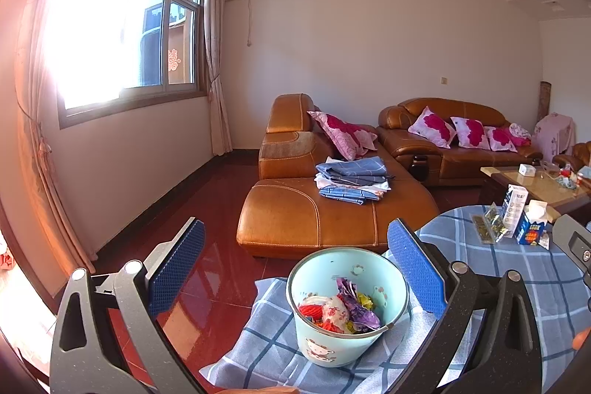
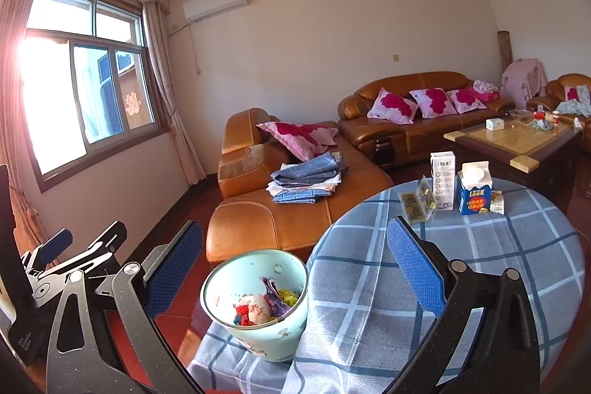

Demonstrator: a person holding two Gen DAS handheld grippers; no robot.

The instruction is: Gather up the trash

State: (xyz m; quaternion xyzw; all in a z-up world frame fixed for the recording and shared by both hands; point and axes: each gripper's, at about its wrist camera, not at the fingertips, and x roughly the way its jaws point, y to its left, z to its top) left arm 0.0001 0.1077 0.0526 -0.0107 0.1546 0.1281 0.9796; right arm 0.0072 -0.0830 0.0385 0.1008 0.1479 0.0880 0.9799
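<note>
Showing the scene from largest to smallest: a round table (image 2: 480, 276) under a blue plaid cloth (image 2: 362, 320), a pale blue bin (image 2: 258, 335) standing beside and below the table's near-left edge on a draped fold of that cloth, and the remaining trash grouped at the table's far side. There stand a tall white carton (image 2: 443, 180) and a blue gable-top carton (image 2: 474, 189), just beside each other, with clear snack packets (image 2: 417, 204) to their left and a small wrapper (image 2: 496, 202) to their right. The bin already holds crumpled wrappers (image 1: 343, 309).

The left gripper (image 1: 295, 268) hangs above the bin with its jaws wide and nothing between them; the right gripper (image 2: 295, 268) faces across the table, jaws equally wide and empty.

Risks, as judged: the tall carton looks top-heavy and may topple if one pad strikes it before the other closes. The packets lie thin and glossy, so a shallow pinch may slip or catch the cloth instead. Dragging the cloth could shift the bin, which rests on it. A drop released off-centre may hit the rim and fall to the red floor (image 1: 221, 216).
</note>
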